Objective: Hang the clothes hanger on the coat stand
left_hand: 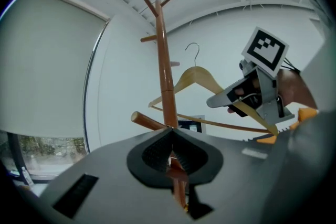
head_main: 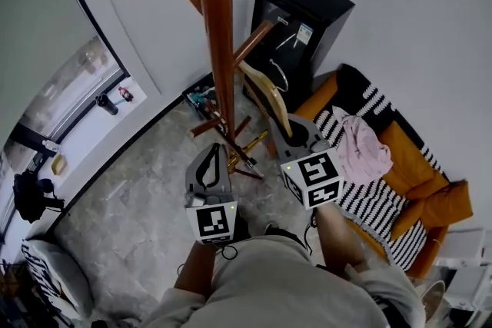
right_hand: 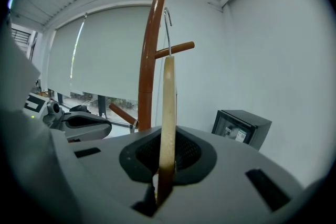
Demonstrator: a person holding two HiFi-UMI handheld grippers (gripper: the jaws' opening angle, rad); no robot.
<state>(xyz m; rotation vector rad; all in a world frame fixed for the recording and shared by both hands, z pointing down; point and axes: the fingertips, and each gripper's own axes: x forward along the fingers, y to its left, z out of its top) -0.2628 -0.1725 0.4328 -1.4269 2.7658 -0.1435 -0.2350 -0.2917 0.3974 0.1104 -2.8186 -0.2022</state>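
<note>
The wooden clothes hanger (head_main: 267,91) with a wire hook is clamped by one arm in my right gripper (head_main: 290,132), which is shut on it. In the right gripper view the hanger (right_hand: 168,102) rises edge-on from the jaws of the right gripper (right_hand: 166,159), and its hook (right_hand: 167,23) is close beside the brown coat stand (right_hand: 147,60). The left gripper view shows the hanger (left_hand: 197,76) in the air to the right of the coat stand (left_hand: 165,76), clear of its pegs. My left gripper (head_main: 214,150) is shut and holds nothing, low beside the coat stand (head_main: 217,34).
A black cabinet (head_main: 304,19) stands against the wall behind the stand. An orange sofa (head_main: 430,196) with a striped blanket and a pink garment (head_main: 361,148) lies at the right. Small objects lie on the floor round the stand's base (head_main: 204,100). A window runs along the left.
</note>
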